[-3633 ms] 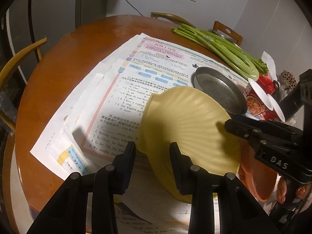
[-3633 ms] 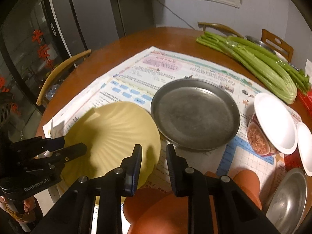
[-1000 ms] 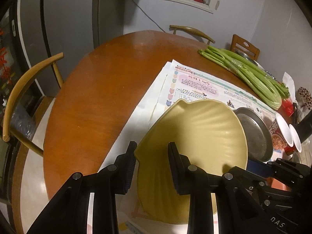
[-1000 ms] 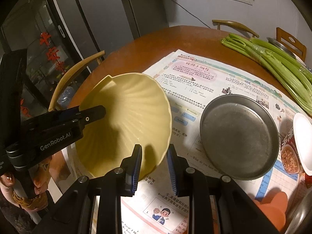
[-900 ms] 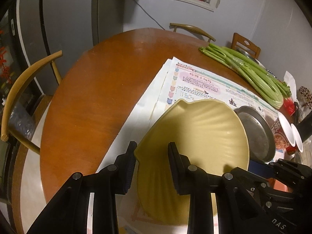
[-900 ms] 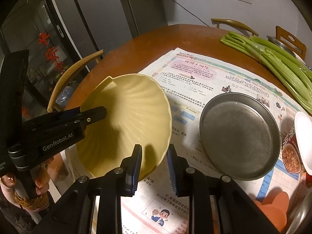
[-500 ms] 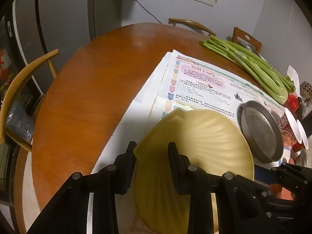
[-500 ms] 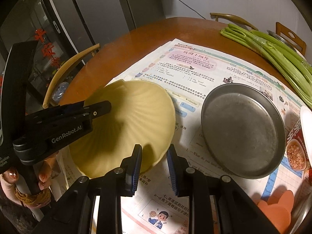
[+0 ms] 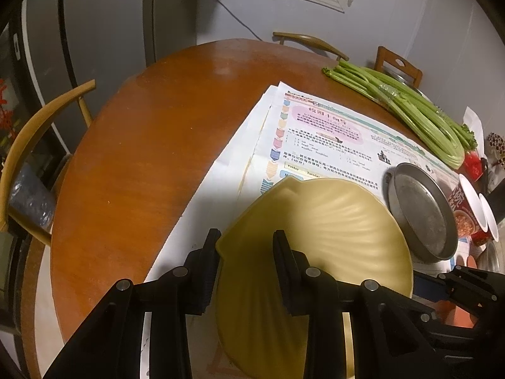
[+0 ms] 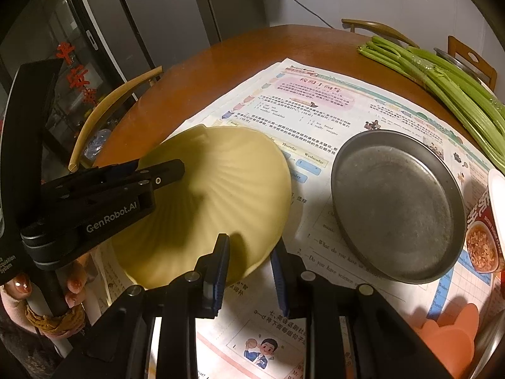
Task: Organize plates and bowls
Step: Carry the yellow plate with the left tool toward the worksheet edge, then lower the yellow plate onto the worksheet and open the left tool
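Observation:
A pale yellow shell-shaped plate (image 9: 331, 230) is held tilted over the newspaper; it also shows in the right wrist view (image 10: 227, 189). My left gripper (image 9: 246, 249) is shut on its near rim. My right gripper (image 10: 249, 252) is shut on the plate's opposite rim, and it shows at the lower right in the left wrist view. A round metal plate (image 10: 394, 205) lies on the newspaper to the right of the yellow plate, also in the left wrist view (image 9: 419, 214).
Newspaper sheets (image 9: 315, 132) cover the round wooden table (image 9: 151, 145). Celery stalks (image 10: 442, 79) lie at the far right. An instant noodle cup with white lids (image 9: 467, 208) stands right of the metal plate. An orange bowl (image 10: 448, 338) sits at the near right. Chairs ring the table.
The yellow plate was lifted off the table in both grippers, carried left and tilted up. In the last half second it has come down and flatter toward the newspaper.

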